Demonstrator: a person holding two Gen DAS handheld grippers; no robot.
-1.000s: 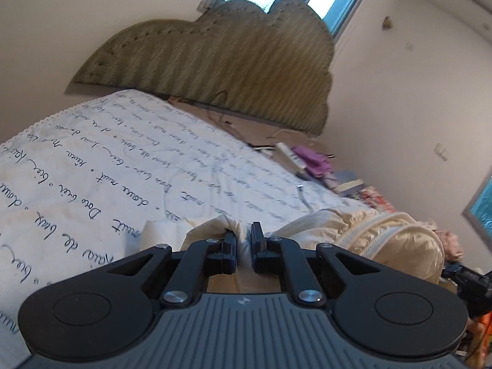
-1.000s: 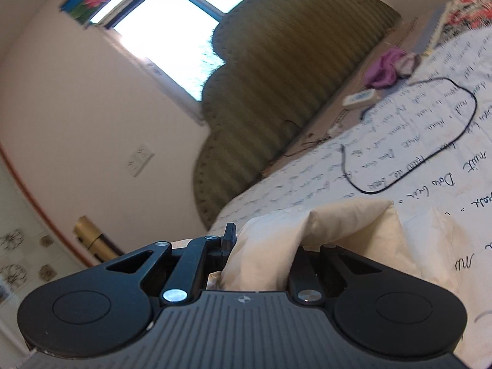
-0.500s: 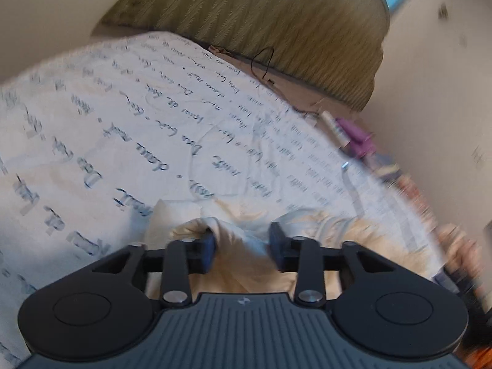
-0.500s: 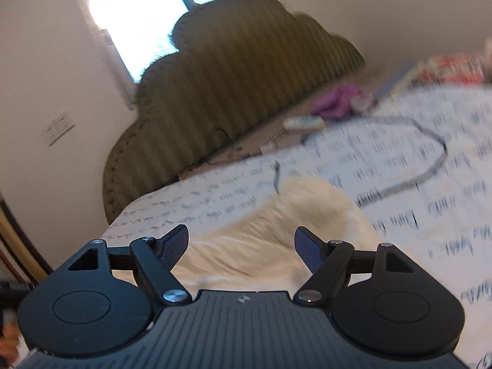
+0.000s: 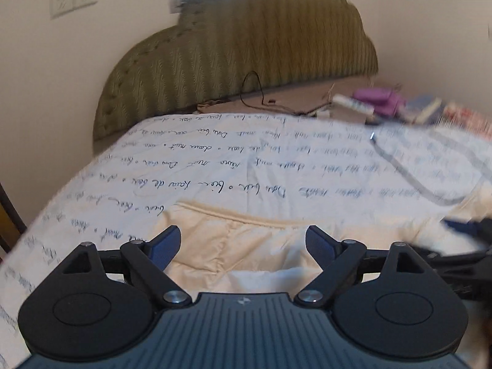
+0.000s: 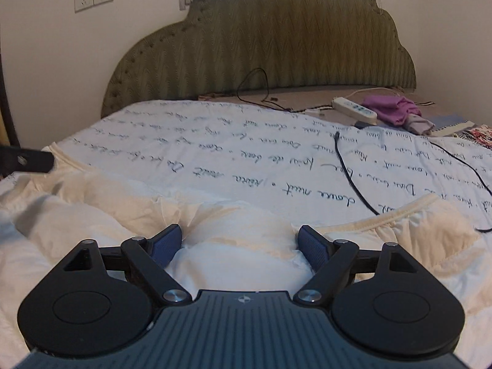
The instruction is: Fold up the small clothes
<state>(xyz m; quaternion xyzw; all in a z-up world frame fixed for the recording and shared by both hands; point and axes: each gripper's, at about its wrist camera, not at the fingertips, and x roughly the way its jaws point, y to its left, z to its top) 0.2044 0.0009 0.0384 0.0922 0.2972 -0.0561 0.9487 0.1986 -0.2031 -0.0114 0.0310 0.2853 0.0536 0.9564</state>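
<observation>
Where script-printed bedsheet (image 6: 246,141) meets green headboard (image 6: 276,40), cream garment (image 6: 240,246) lying, both hand-held grippers (image 5: 243,246) (image 6: 240,243) spread, empty.

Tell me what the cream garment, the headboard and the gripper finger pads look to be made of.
Cream garment: thin woven fabric, probably cotton, matte; it crumples softly and has a stitched elastic-looking hem.
Headboard: padded upholstery in olive textile with a woven zigzag pattern and stud trim along the edge.
Finger pads: blue, textured, likely rubber or foam; hard to confirm.
</observation>
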